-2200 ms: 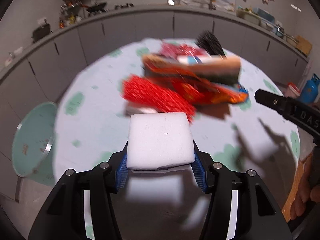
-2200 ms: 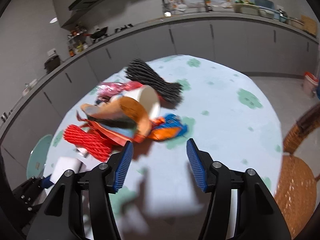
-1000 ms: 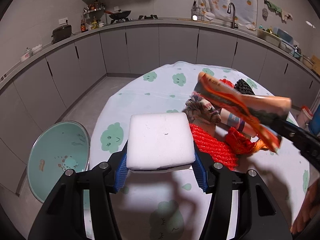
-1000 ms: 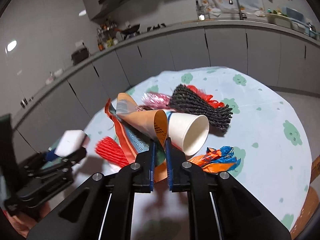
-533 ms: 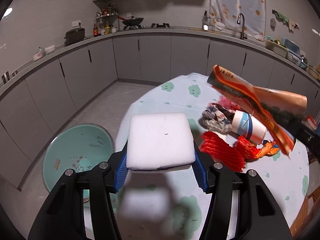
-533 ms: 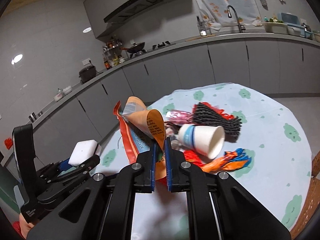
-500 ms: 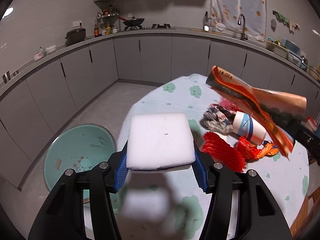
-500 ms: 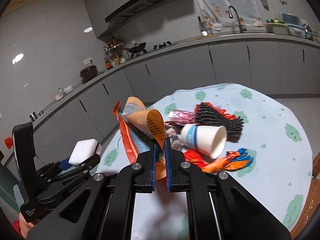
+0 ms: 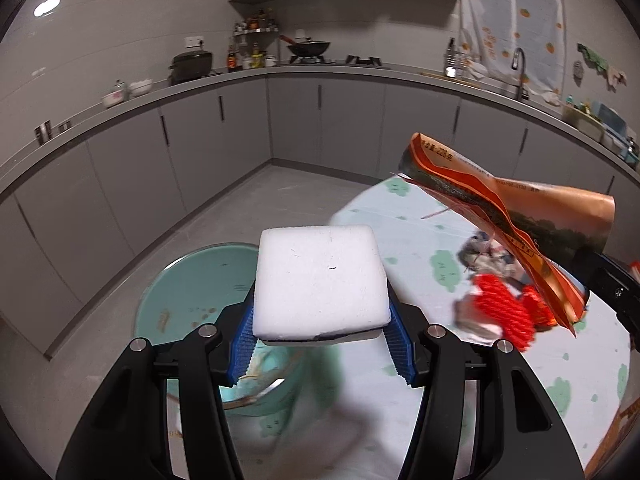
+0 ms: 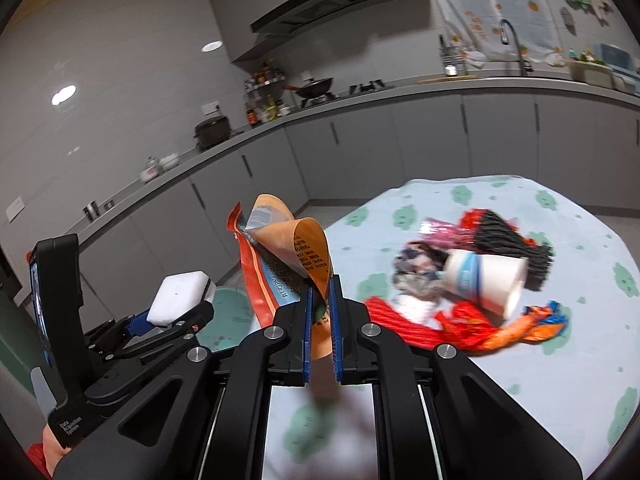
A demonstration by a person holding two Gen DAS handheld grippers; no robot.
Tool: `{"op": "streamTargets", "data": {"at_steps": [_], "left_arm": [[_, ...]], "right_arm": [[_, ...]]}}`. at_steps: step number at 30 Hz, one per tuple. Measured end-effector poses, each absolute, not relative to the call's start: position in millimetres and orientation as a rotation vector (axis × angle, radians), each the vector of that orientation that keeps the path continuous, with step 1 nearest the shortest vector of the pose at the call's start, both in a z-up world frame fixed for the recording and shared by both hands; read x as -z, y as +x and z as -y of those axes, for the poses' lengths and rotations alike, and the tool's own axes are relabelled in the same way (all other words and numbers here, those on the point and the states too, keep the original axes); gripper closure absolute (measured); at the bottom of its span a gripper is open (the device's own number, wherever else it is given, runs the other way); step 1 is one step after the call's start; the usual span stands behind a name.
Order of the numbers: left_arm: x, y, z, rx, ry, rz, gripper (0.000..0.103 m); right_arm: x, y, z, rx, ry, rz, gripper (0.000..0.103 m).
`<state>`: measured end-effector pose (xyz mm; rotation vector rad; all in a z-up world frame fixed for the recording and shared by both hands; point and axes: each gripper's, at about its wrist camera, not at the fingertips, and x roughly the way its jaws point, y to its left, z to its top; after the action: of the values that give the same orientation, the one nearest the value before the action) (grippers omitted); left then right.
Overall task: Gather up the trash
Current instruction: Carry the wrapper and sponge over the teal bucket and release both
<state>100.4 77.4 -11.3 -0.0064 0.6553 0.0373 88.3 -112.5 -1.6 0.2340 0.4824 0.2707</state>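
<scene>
My left gripper is shut on a white foam block, held above the rim of a teal bin on the floor beside the table. It also shows in the right wrist view. My right gripper is shut on an orange snack wrapper, lifted off the table; the wrapper also shows in the left wrist view. On the table lie a red foam net, a paper cup, a black net and an orange-blue wrapper.
The round table has a pale cloth with green cloud prints. Grey kitchen cabinets run along the walls. A crumpled dark rag and a pink wrapper lie in the pile. The bin also shows in the right wrist view.
Both grippers have swung left, away from the table's middle. The foam block now hangs over the teal bin's edge. The orange wrapper has travelled along, still clamped.
</scene>
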Motion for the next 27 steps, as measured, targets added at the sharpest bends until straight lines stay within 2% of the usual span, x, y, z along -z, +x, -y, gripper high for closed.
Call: {"op": "streamTargets", "data": {"at_steps": [14,27], "left_arm": [[34.4,114.1,-169.8,-0.206,-0.087,-0.710,0.048],[73.5,132.7,-226.2,-0.285,-0.154,-0.775,0.048]], "right_arm": [[18.1,122.8,11.1,-0.400,0.127,-0.562,0.094],[50.2,150.9,-41.8,-0.443,0.049,-0.659,0.094]]}}
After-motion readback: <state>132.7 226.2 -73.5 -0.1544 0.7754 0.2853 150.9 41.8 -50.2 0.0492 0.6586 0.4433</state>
